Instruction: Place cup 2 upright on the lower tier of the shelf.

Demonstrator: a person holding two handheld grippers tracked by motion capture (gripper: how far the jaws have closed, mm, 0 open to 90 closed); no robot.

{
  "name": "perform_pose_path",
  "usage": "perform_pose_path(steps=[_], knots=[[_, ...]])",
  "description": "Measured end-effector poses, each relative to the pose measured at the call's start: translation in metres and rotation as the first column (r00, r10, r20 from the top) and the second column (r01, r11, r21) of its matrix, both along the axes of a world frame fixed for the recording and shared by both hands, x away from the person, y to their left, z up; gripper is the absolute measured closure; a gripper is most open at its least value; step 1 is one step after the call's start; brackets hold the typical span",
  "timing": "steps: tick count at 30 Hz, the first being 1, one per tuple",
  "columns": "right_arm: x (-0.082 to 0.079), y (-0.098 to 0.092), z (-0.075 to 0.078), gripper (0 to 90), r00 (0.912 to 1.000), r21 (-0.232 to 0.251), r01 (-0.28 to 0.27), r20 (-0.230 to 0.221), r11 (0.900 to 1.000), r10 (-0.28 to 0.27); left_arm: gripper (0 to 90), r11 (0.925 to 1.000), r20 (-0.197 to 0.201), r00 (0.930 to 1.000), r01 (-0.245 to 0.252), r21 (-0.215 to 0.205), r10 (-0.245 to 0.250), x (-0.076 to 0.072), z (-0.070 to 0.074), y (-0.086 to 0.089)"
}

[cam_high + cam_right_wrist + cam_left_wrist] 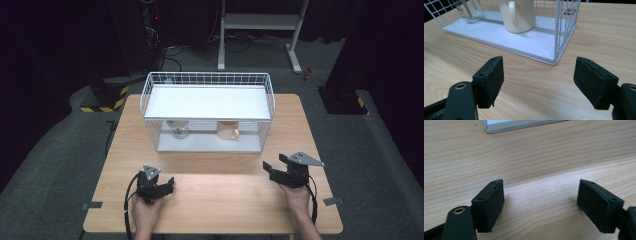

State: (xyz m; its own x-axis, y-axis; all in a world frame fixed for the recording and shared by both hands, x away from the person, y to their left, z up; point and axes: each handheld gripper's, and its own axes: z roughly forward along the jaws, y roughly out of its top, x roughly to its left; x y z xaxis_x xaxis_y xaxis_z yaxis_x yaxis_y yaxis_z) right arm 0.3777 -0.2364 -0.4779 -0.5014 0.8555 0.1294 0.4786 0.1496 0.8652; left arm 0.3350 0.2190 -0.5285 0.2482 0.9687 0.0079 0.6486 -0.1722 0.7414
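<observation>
A white wire rack (208,111) with two levels stands at the back of the wooden table (215,195). On its lower shelf sit a cream mug (228,131) (517,15) and a clear glass (178,131) (471,12). My left gripper (168,186) (540,205) rests low over the table's front left, open, with bare wood between its jaws. My right gripper (270,170) (539,82) is held at the front right, open and with nothing between its jaws, facing the rack's near right corner (555,61) and the mug.
The rack's upper shelf (210,102) is a bare white board with a wire rim. A white metal stand (260,30) rises behind the table on the dark floor. Light wood stretches between the two grippers and in front of the rack.
</observation>
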Motion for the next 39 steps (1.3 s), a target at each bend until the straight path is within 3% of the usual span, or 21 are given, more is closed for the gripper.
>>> perform_pose_path(steps=[12, 21, 26, 36, 39], knots=[[-0.002, -0.009, -0.013, 25.3, 0.9992, -0.044, 0.03, -0.026, 0.999, -0.031, 22.1, 1.0, 0.0, 1.0, 0.0, 0.0, 0.0, 0.0, 0.0, 0.0], [-0.001, -0.014, -0.029, 25.4, 0.9948, -0.093, 0.055, -0.08, 0.994, -0.063, 22.1, 1.0, 0.0, 1.0, 0.0, 0.0, 0.0, 0.0, 0.0, 0.0], [0.002, -0.015, -0.035, 25.3, 0.9924, -0.147, 0.066, -0.093, 0.987, -0.08, 22.1, 1.0, 0.0, 1.0, 0.0, 0.0, 0.0, 0.0, 0.0, 0.0], [0.003, -0.015, -0.044, 25.2, 0.9866, -0.191, 0.073, -0.13, 0.979, -0.099, 22.1, 1.0, 0.0, 1.0, 0.0, 0.0, 0.0, 0.0, 0.0, 0.0], [0.005, -0.012, -0.046, 25.5, 0.9823, -0.238, 0.072, -0.152, 0.969, -0.11, 22.1, 1.0, 0.0, 1.0, 0.0, 0.0, 0.0, 0.0, 0.0, 0.0]])
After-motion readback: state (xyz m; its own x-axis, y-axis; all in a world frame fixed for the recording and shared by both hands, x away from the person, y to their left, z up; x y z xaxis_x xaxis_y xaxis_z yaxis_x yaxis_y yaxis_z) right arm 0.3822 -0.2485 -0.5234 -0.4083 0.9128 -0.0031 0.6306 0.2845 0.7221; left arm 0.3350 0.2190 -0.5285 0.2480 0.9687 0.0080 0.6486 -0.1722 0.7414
